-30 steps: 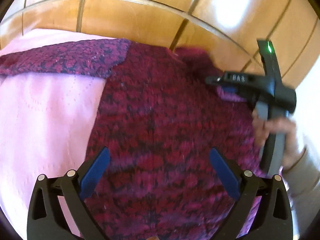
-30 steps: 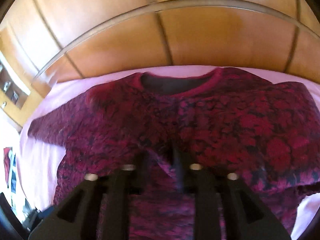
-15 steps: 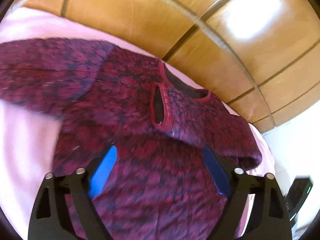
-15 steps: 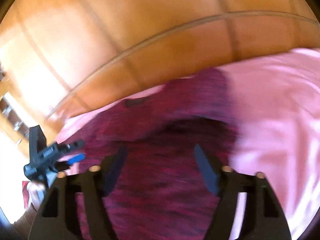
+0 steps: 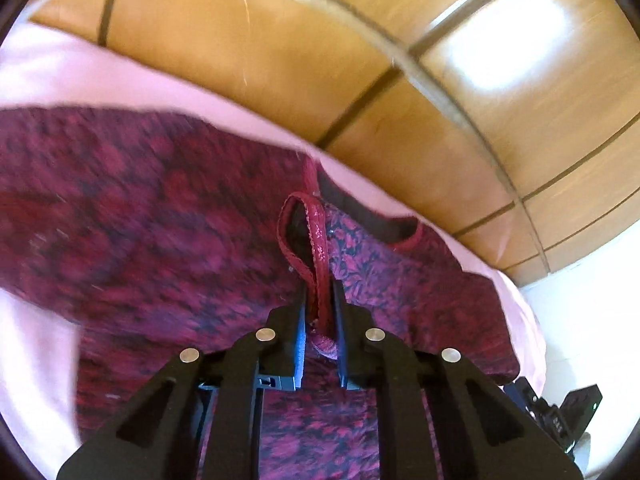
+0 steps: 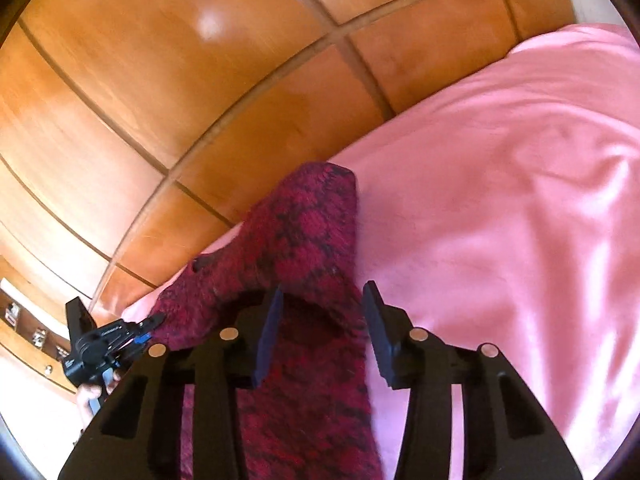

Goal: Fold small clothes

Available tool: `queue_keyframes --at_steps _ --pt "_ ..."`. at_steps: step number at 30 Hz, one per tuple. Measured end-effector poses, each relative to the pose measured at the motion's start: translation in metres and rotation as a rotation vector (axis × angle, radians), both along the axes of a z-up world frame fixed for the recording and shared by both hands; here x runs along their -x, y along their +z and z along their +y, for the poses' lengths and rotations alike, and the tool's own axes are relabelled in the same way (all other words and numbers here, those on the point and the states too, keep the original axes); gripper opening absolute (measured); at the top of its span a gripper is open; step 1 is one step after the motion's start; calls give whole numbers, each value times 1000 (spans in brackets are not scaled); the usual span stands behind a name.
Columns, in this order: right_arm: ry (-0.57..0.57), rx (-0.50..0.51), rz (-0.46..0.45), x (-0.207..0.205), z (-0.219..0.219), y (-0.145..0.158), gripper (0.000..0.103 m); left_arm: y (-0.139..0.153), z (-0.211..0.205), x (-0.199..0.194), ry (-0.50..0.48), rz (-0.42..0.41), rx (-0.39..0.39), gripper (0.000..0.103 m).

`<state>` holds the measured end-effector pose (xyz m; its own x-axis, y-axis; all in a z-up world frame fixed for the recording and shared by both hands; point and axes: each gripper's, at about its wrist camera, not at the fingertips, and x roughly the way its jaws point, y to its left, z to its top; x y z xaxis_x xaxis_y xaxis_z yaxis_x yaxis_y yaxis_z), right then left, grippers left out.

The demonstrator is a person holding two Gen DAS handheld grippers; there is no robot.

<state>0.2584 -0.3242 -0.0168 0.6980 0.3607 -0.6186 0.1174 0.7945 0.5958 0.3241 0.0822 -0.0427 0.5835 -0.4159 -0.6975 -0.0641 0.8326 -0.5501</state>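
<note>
Sleeve fold underway: your left tool (image 5: 320, 300) has just pinched the cuff (image 5: 316, 240); your right tool (image 6: 320, 320), spread, straddles the sweater (image 6: 304, 240) on the bed (image 6: 500, 200). Next, carry the cuff across.

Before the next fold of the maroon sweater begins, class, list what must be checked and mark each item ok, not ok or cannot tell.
1. Left hand-held gripper closed on the sleeve cuff: ok; it has just been closing.
2. Right hand-held gripper gripping the maroon sweater: not ok; pads apart, cloth between them, jaws just been closing.
3. Sweater lies on the pink sheet: ok.
4. Right sleeve folded across the chest: ok.
5. Hem straight: cannot tell.
</note>
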Motion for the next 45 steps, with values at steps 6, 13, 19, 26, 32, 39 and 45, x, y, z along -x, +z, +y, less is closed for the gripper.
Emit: queue_keyframes --at_steps 6,13,19,26,32,39,45 --pt "75 142 66 -25 42 -10 35 -2 33 1 62 7 -116 10" --pt "99 347 73 -31 64 -28 27 -38 39 6 79 71 -194 10" --pt "100 382 39 -42 76 6 48 -19 34 20 63 1 -251 10" --pt "141 514 112 -91 120 -16 54 -40 31 5 73 31 -308 14" --pt "133 641 73 -88 136 -37 57 -38 30 18 71 -21 -293 23" --pt "109 601 4 -47 136 -2 83 -22 98 66 232 -60 -113 58" --pt "214 557 -12 17 156 -4 87 -24 196 106 406 -46 25 66"
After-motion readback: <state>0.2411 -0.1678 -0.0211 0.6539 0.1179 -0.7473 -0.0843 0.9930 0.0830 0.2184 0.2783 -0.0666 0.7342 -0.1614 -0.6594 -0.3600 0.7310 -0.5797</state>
